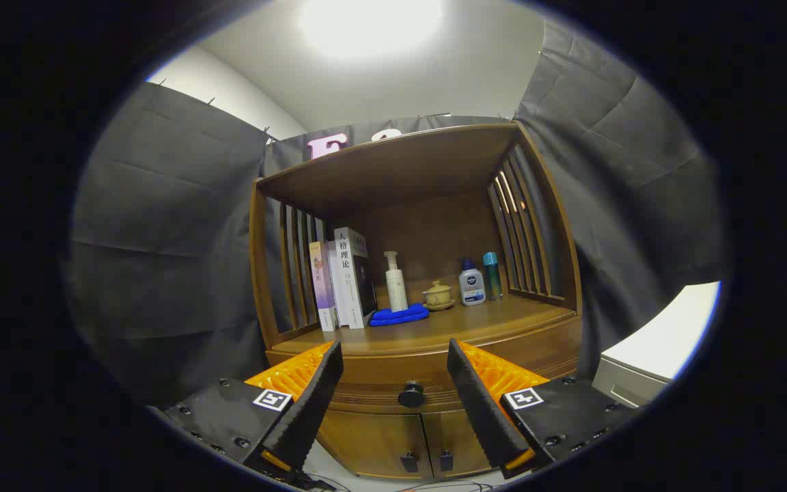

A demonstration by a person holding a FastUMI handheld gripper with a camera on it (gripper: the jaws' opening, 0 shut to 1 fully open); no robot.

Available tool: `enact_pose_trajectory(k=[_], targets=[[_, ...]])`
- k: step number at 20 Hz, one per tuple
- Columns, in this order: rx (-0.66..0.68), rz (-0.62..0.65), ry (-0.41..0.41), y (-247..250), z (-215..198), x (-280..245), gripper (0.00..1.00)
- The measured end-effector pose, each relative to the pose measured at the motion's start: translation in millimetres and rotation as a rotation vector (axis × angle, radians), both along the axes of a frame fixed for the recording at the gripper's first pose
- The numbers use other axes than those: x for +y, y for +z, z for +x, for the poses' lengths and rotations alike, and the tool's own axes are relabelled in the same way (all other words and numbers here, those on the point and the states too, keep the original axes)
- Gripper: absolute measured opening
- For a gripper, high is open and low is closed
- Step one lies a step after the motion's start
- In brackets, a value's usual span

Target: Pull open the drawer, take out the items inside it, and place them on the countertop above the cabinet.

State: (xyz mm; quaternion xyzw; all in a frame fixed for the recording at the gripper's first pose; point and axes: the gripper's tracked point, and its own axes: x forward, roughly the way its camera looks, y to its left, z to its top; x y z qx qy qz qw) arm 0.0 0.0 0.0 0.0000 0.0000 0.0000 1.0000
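Gripper view shows my gripper (393, 383) with its fingers spread wide and nothing held between them. Framed between the fingertips, a little beyond them, sits the round dark knob (410, 394) of the drawer (393, 376). That drawer is closed; its front faces me squarely and its long axis runs side to side across the wooden cabinet (414, 424).

Below the knob are two cabinet doors (400, 437), each with a small dark handle near the middle seam. Above the knob lies the countertop (462, 324), a wooden shelf under a slatted hutch. Up and to the left of the knob stand upright books (342, 280); the white spine carries Chinese characters, the others I cannot read. Straight above the knob lies a folded blue cloth (399, 316) with a white pump bottle (395, 281) behind it, then a lidded yellow cup on a saucer (438, 295), a white bottle with a blue cap (472, 283) whose label is too small to read, and a teal bottle (492, 275).
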Motion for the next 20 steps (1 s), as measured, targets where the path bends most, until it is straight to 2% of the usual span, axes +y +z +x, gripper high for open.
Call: enact_pose_trajectory(k=[5,20], targets=[[-0.015,-0.02,0.005,4.8,-1.7,3.6,0.97],[0.024,-0.032,-0.052,-1.7,5.5,3.9,0.97]])
